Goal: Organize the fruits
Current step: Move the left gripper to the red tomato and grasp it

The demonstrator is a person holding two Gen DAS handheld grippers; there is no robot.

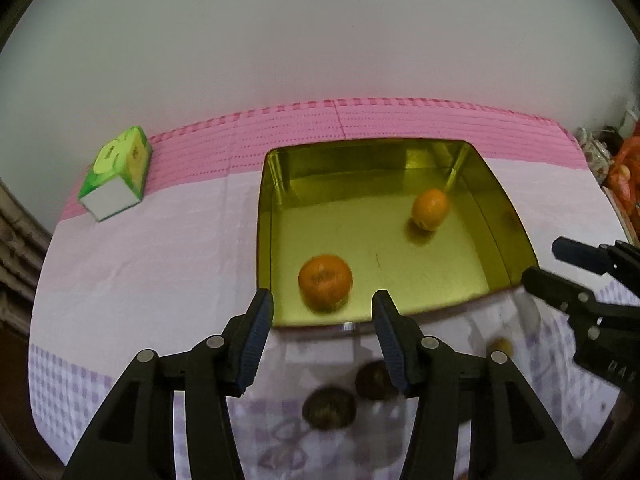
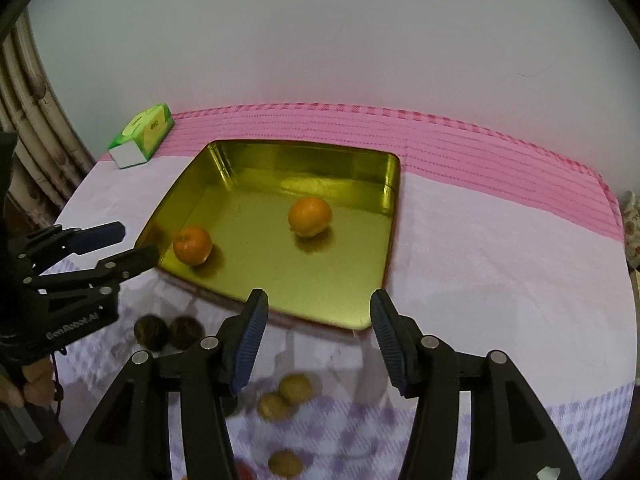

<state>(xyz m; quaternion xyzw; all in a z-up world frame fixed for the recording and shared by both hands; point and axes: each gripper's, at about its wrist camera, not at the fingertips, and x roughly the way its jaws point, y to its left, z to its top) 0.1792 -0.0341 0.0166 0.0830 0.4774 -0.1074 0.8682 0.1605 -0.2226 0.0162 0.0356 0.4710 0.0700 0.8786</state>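
Lettering reading "GenRobot.AI", partly blurred, is seen on the side of the left gripper in the right wrist view; a few embossed characters on the right gripper in the left wrist view cannot be read. Print on the green tissue box is too small to be made out.

Two oranges are counted, both lying in the gold tin: a deeper-coloured orange near the front wall and a paler orange toward the back right corner, well apart from each other. One tin is seen, set on a tablecloth that is white in the middle, pink-striped at the back and lilac-checked in front.

Outside the tin, on the checked cloth, two dark round fruits lie side by side, and three yellowish-brown round fruits are counted nearer the camera; all are blurred and their kind cannot be told. A scrap of red is glimpsed at the bottom edge of the right wrist view.

Both grippers are held above the front edge of the tin. Their jaws are spread apart, and nothing is gripped between either pair.
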